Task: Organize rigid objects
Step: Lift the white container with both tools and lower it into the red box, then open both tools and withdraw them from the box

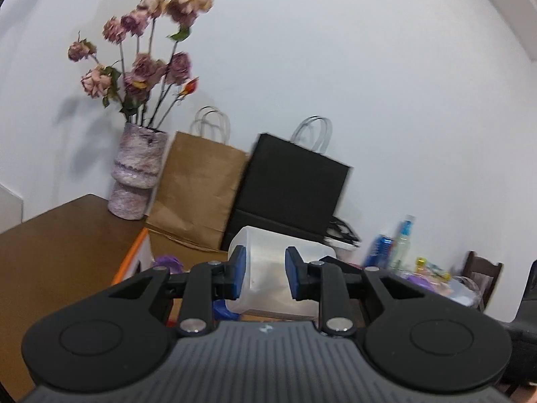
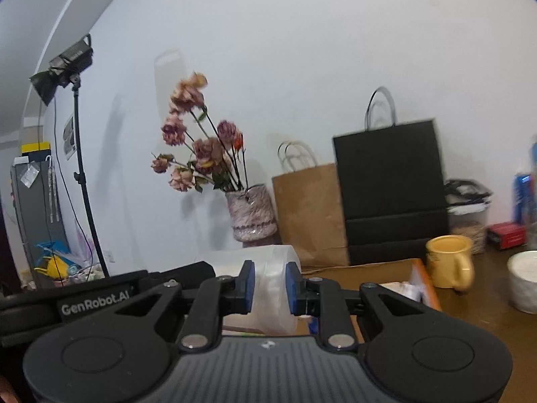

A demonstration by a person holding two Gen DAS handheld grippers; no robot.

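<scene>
Both of our grippers meet on the same translucent plastic container (image 1: pixel 275 268), lifted off the table. Our left gripper (image 1: pixel 265 273) has its blue pads spread on either side of the container's wall; whether they press it we cannot tell. Our right gripper (image 2: pixel 271 285) pinches the container's rounded end between its pads. Just beyond, on the brown table (image 2: pixel 476 305), we see a yellow mug (image 2: pixel 449 262) and, near it at the right edge, a white bowl (image 2: pixel 523 278). Farther back along the wall stand a mottled vase (image 1: pixel 137 174) of dried roses (image 1: pixel 147 47), a brown paper bag (image 1: pixel 198 188) just beside it, and a black paper bag (image 1: pixel 288 181) next to that. A blue can (image 1: pixel 377 250) sits toward the right.
</scene>
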